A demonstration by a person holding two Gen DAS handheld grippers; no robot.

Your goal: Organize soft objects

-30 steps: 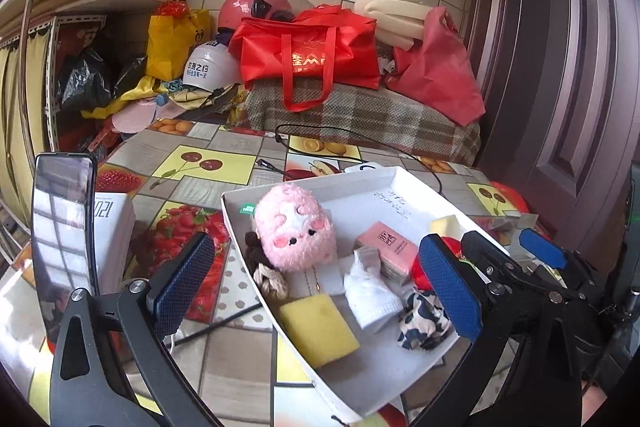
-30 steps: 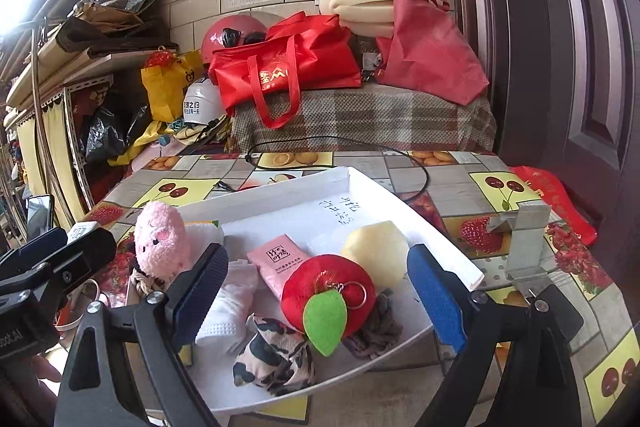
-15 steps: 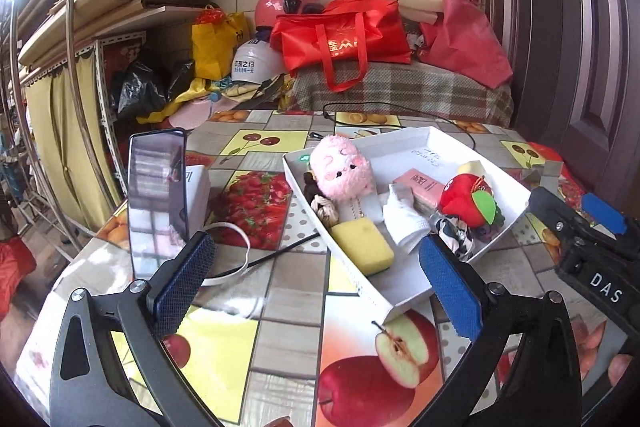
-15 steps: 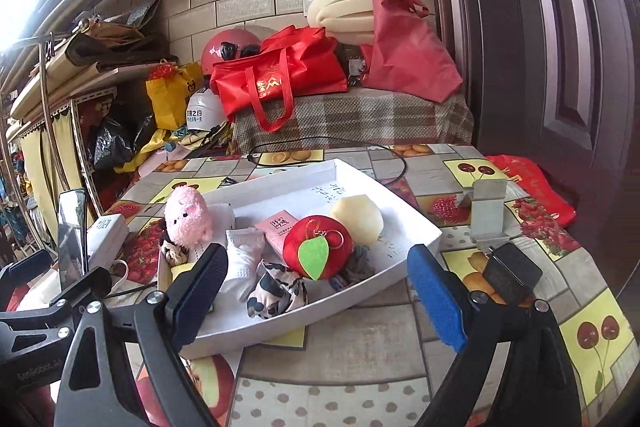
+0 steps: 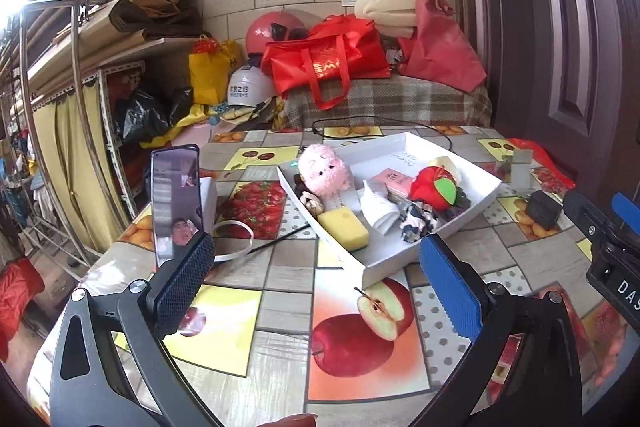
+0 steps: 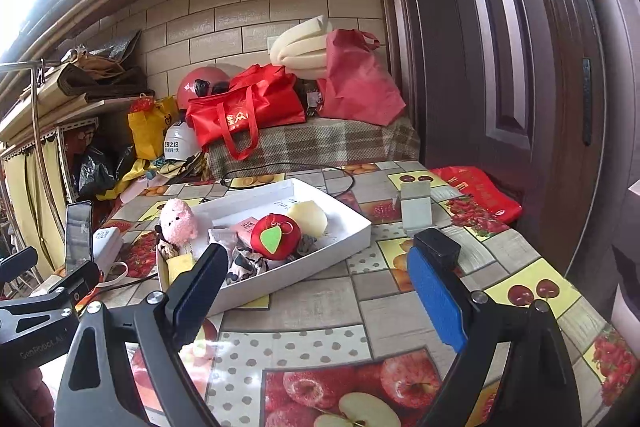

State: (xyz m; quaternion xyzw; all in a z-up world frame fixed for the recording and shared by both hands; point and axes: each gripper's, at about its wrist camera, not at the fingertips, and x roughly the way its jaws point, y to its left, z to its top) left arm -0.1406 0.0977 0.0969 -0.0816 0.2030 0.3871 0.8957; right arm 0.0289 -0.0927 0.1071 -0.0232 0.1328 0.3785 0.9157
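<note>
My left claw (image 5: 316, 275) and right claw (image 6: 316, 287) are wide open, holding nothing. The tray (image 5: 404, 267) of soft toys at 12 o'clock looks full, so I think sorting is done.

White tray (image 5: 472, 215) is set on the table, its long axis running diagonally. Pink plush (image 5: 323, 171) is propped upright at the far-left corner, against a small dark scrunchie (image 5: 312, 202). Yellow sponge (image 5: 347, 229) is laid flat along the left wall. White sock (image 5: 378, 206) is crumpled mid-tray, touching a black-and-white patterned cloth (image 5: 418, 221). Red apple plush (image 5: 434, 187), green leaf facing forward, is rested beside a pink packet (image 5: 394, 181) and a pale foam piece (image 5: 444, 165).
</note>
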